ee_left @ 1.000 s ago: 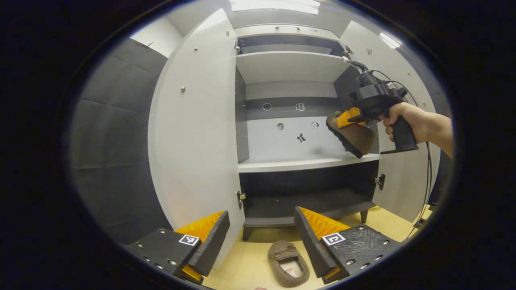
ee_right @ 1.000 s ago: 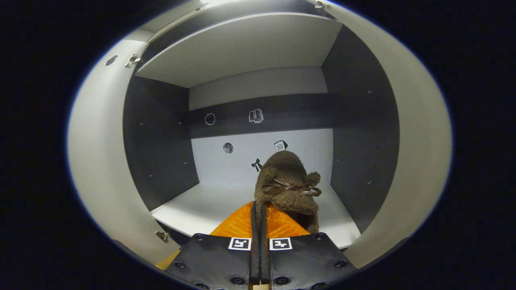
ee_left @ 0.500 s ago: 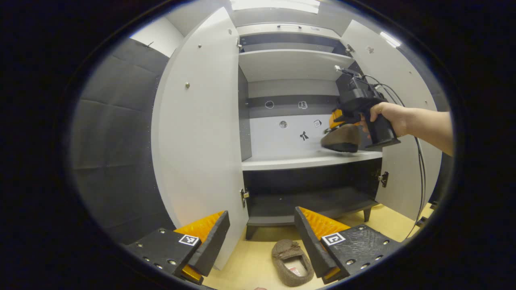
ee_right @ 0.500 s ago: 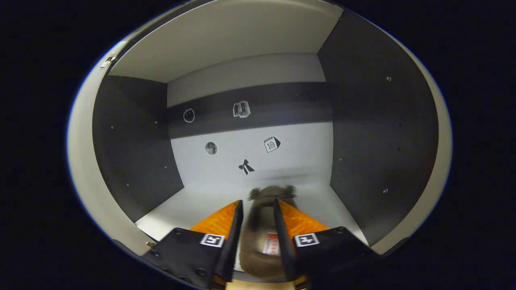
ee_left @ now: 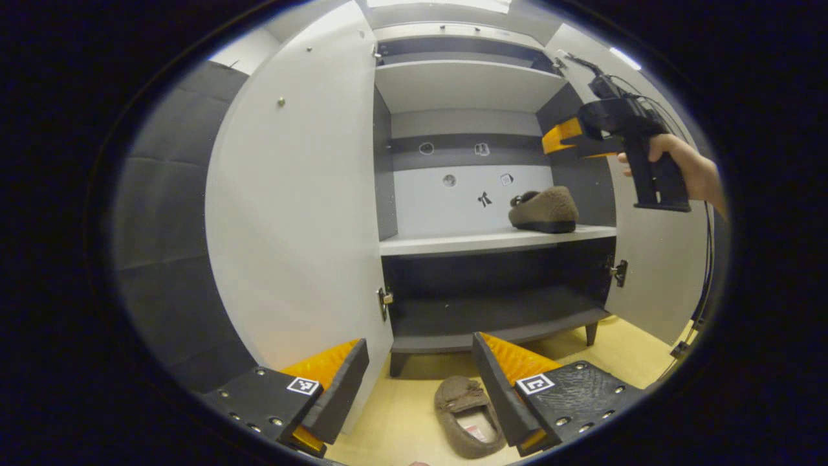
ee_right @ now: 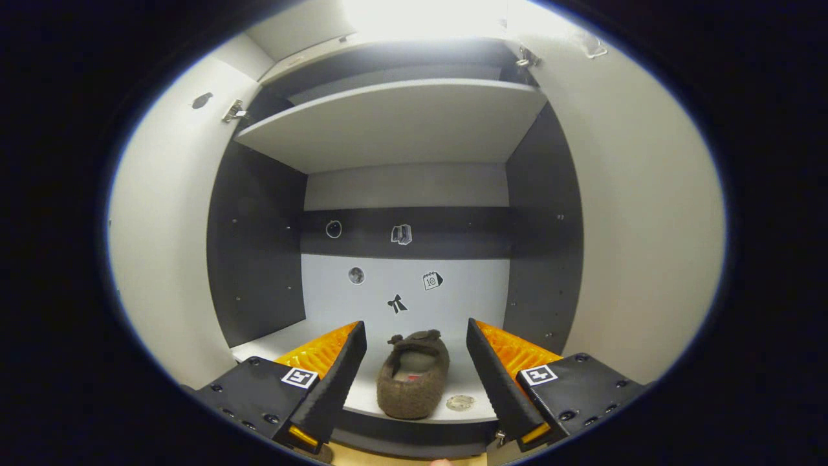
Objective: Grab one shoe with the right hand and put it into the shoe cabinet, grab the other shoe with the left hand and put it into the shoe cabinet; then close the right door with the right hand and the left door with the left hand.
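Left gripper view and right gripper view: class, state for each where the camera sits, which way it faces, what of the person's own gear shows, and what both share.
Left gripper view: low before the open shoe cabinet, facing in; left tool open above the floor shoe; right tool in a hand.
Right gripper view: at shelf height, facing the middle shelf; right tool open.
Shared: the shelved shoe.

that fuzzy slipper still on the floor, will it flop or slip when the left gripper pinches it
The slipper on the floor looks soft and fleecy, so it will probably sag if pinched by its rim. The fuzzy upper should grip rather than slide. It seems light; the open left gripper likely lifts it easily.
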A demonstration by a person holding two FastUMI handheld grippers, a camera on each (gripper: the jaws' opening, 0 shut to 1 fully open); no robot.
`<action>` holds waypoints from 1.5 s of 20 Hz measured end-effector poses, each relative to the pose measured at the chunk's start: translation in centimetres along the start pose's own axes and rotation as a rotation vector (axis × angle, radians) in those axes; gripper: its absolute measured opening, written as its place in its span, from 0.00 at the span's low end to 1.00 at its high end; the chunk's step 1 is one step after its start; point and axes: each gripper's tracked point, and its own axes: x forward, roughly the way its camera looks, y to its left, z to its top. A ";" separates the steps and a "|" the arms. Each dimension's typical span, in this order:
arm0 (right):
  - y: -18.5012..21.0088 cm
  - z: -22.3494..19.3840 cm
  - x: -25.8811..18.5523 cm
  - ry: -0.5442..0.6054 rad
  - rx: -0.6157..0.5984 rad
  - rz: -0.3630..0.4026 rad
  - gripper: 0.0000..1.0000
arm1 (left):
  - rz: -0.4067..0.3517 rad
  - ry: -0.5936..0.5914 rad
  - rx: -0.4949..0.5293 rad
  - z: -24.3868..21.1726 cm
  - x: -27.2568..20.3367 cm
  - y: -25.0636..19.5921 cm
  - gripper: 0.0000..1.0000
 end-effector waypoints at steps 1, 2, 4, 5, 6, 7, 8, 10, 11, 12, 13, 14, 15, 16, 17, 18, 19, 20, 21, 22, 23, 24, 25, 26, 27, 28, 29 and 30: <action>-0.1 -0.3 -1.2 -0.004 -0.005 0.001 0.98 | -0.011 0.021 0.007 -0.9 0.3 -0.2 0.94; -0.1 -0.5 -2.2 -0.011 -0.008 0.002 0.94 | -0.021 0.048 0.019 -2.1 0.5 -0.5 0.94; -0.4 -1.3 -4.2 -0.019 -0.015 -0.001 0.99 | -0.045 0.103 0.048 -4.6 1.0 -1.1 0.93; -0.3 -1.8 -5.1 -0.016 -0.019 0.002 0.99 | -0.056 0.133 0.062 -5.9 1.4 -1.4 0.93; -0.3 -2.4 -5.8 -0.010 -0.027 0.009 0.94 | -0.066 0.160 0.074 -7.4 1.7 -1.9 0.94; -0.6 -3.0 -6.3 -0.004 -0.038 0.006 0.99 | -0.075 0.194 0.081 -8.8 2.0 -2.2 0.94; -0.7 -3.7 -6.8 0.008 -0.048 0.004 0.99 | -0.089 0.234 0.077 -10.4 2.2 -2.7 0.94; -0.6 -5.0 -7.6 0.040 -0.058 0.010 1.00 | -0.112 0.309 0.063 -13.4 2.9 -3.7 0.94; -0.6 -5.7 -7.9 0.058 -0.057 0.014 1.00 | -0.116 0.344 0.058 -14.5 3.3 -3.9 0.94; -0.5 -6.1 -8.2 0.072 -0.053 0.017 1.00 | -0.115 0.375 0.056 -15.5 3.6 -4.0 0.94; -0.5 -6.5 -8.3 0.082 -0.052 0.018 1.00 | -0.115 0.402 0.052 -16.4 4.1 -4.2 0.94; -0.6 -6.7 -8.4 0.089 -0.054 0.015 1.00 | -0.111 0.425 0.046 -17.4 4.6 -4.2 0.99; -0.6 -7.0 -8.5 0.097 -0.058 0.013 1.00 | -0.108 0.447 0.040 -18.1 5.1 -4.2 0.99; -0.6 -7.1 -8.5 0.104 -0.061 0.013 1.00 | -0.101 0.469 0.037 -18.8 5.5 -3.9 0.94; -0.5 -7.3 -8.7 0.110 -0.065 0.014 1.00 | -0.101 0.492 0.031 -19.7 5.8 -3.8 0.99; -0.5 -7.3 -8.8 0.115 -0.069 0.016 0.97 | -0.104 0.519 0.028 -20.5 5.9 -3.8 0.99; -0.4 -7.3 -9.0 0.117 -0.073 0.018 0.97 | -0.105 0.549 0.026 -21.6 6.2 -3.8 0.90; -0.4 -7.3 -9.1 0.120 -0.078 0.017 0.97 | -0.109 0.568 0.014 -22.1 6.2 -3.9 0.90; -0.4 -7.4 -9.2 0.121 -0.082 0.015 0.97 | -0.118 0.584 -0.009 -22.5 6.3 -3.9 0.89; -0.4 -7.4 -9.3 0.124 -0.083 0.012 0.96 | -0.123 0.598 -0.027 -22.8 6.4 -4.0 0.96; -0.3 -7.5 -9.5 0.126 -0.080 0.011 1.00 | -0.106 0.602 -0.035 -23.0 6.7 -3.7 0.85; -0.2 -7.5 -9.7 0.129 -0.074 0.010 1.00 | -0.121 0.626 -0.045 -23.5 6.6 -4.1 0.74; -0.2 -7.7 -9.7 0.134 -0.067 0.010 1.00 | -0.121 0.643 -0.054 -23.7 6.3 -4.3 0.63; -0.1 -7.9 -9.9 0.138 -0.062 0.011 1.00 | -0.134 0.651 -0.061 -23.9 6.4 -4.8 0.45; 0.0 -8.0 -9.9 0.142 -0.058 0.011 1.00 | -0.127 0.653 -0.054 -23.9 6.0 -4.8 0.41; 0.0 -8.1 -9.9 0.145 -0.055 0.011 1.00 | -0.120 0.644 -0.044 -23.7 6.4 -4.7 0.28; 0.1 -8.2 -9.9 0.148 -0.053 0.012 1.00 | -0.068 0.655 -0.013 -24.1 6.4 -3.7 0.18; 0.2 -8.3 -9.9 0.151 -0.049 0.016 1.00 | -0.065 0.650 -0.019 -23.7 6.3 -3.6 0.08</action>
